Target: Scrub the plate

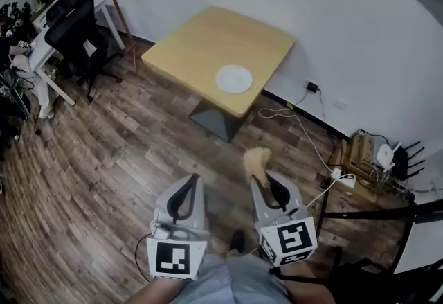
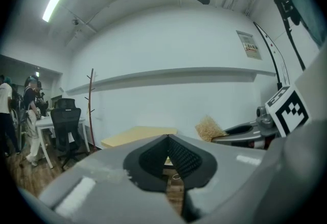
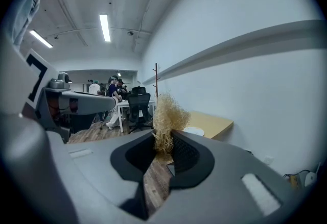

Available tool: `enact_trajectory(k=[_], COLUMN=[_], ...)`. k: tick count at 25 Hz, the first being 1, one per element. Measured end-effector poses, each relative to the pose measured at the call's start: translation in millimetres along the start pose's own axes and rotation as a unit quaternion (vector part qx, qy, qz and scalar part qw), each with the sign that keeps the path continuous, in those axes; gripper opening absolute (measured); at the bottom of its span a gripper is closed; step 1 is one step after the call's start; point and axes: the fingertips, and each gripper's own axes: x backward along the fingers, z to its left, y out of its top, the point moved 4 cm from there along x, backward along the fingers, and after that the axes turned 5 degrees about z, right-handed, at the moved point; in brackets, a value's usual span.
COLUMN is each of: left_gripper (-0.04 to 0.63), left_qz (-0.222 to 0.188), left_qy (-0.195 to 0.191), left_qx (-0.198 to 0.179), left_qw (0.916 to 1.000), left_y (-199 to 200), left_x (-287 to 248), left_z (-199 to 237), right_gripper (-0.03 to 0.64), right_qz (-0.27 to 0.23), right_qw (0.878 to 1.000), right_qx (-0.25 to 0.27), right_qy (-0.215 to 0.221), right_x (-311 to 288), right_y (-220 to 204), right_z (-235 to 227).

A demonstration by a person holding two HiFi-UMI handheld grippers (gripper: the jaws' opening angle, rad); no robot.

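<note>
Now: the person stands on the wooden floor, well back from the tabletop (image 1: pixel 201 39).
Task's thing: the plate (image 1: pixel 234 79) is white and lies flat on the tabletop near one edge. It is well apart from both tools, and nothing touches it.
Right side: the right hand-held gripper (image 1: pixel 261 179) is clenched on the base of a straw-coloured scrubber (image 1: pixel 257 159), with the tuft sticking out past the jaw tips.
Left side: the left hand-held gripper (image 1: pixel 188 185) has its jaws closed tip to tip with nothing between them.
Risk, grip: only the scrubber's lower end looks pinched. Pressing hard or sideways could, I'd guess, twist it loose or shed fibres.
Risk, plate: it sits unheld on a smooth top close to the edge, so scrubbing strokes may skate it toward that edge. The left tool could steady it, but its closed jaws aren't ready for that.
Risk, approach: a white cable (image 1: pixel 304 133) trails over the floor by the table's base, and a foot could catch it while stepping in.
</note>
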Motion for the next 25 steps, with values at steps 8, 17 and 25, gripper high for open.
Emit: enact_trajectory(k=[8, 17, 25], left_gripper=[0.02, 0.02, 0.02], left_qz=[-0.01, -0.032, -0.019], left_qy=[-0.054, -0.113, -0.159], left_qx=[-0.002, -0.004, -0.003], left_qw=[0.9985, 0.993, 0.987], left_y=[28, 56, 55], left_x=[-83, -148, -184], left_z=[74, 140, 153], right_gripper=[0.077, 0.077, 0.077], right_qz=[0.008, 0.003, 0.013], right_qw=[0.999, 0.994, 0.989], right_qx=[-0.023, -0.031, -0.032], right_qy=[-0.041, -0.101, -0.143], right_x=[-90, -159, -179], right_y=[32, 70, 77], right_z=[-14, -15, -25])
